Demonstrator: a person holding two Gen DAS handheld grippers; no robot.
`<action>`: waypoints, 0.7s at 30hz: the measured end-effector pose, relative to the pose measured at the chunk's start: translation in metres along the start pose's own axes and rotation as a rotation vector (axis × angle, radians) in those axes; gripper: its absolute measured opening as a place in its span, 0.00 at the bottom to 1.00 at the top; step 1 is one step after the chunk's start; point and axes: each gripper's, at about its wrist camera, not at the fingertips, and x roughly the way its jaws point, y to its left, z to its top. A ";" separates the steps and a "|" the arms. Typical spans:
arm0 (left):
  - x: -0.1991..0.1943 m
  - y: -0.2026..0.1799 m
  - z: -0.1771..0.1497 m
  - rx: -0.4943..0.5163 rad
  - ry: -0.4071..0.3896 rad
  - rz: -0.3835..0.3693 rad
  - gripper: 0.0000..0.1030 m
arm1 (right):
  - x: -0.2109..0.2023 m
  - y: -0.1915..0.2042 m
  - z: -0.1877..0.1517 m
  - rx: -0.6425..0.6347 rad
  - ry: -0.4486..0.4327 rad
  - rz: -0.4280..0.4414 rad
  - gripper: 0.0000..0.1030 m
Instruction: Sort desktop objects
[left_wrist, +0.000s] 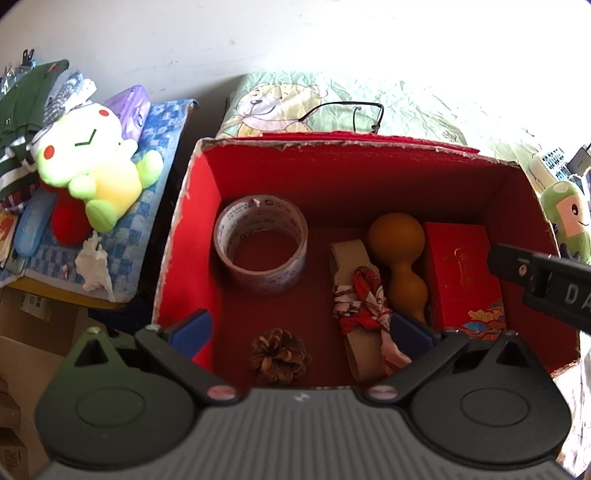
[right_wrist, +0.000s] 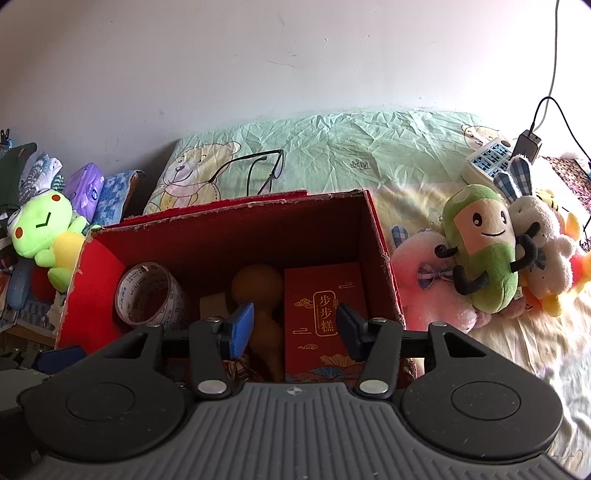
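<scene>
An open red cardboard box (left_wrist: 258, 173) holds a roll of clear tape (left_wrist: 260, 246), a pine cone (left_wrist: 279, 353), a beige strap with a red patterned scarf (left_wrist: 360, 302), an orange gourd (left_wrist: 400, 254) and a small red gift box (left_wrist: 463, 273). My left gripper (left_wrist: 301, 328) hangs open and empty above the box's near side, over the pine cone. My right gripper (right_wrist: 295, 326) is open and empty above the small red gift box (right_wrist: 325, 306); part of it shows in the left wrist view (left_wrist: 543, 288). The tape (right_wrist: 151, 295) and gourd (right_wrist: 258, 291) also show in the right wrist view.
The box (right_wrist: 384, 258) stands on a green bear-print sheet (right_wrist: 351, 147) with glasses (right_wrist: 258, 170) behind it. Several plush toys (right_wrist: 484, 254) lie to the right, near a power strip (right_wrist: 491, 157). A green frog plush (left_wrist: 96, 162) and a crumpled tissue (left_wrist: 94, 267) lie on a blue checked cloth (left_wrist: 162, 122) at left.
</scene>
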 end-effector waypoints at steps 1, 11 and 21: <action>0.000 0.000 0.000 0.000 0.000 0.006 0.99 | 0.001 -0.001 0.000 -0.001 0.003 -0.002 0.52; -0.003 0.004 0.004 0.054 -0.016 0.042 0.99 | 0.011 0.002 -0.002 -0.060 0.013 -0.072 0.52; -0.064 0.058 0.031 0.416 -0.175 -0.038 0.99 | 0.013 0.001 0.007 -0.032 0.043 -0.052 0.51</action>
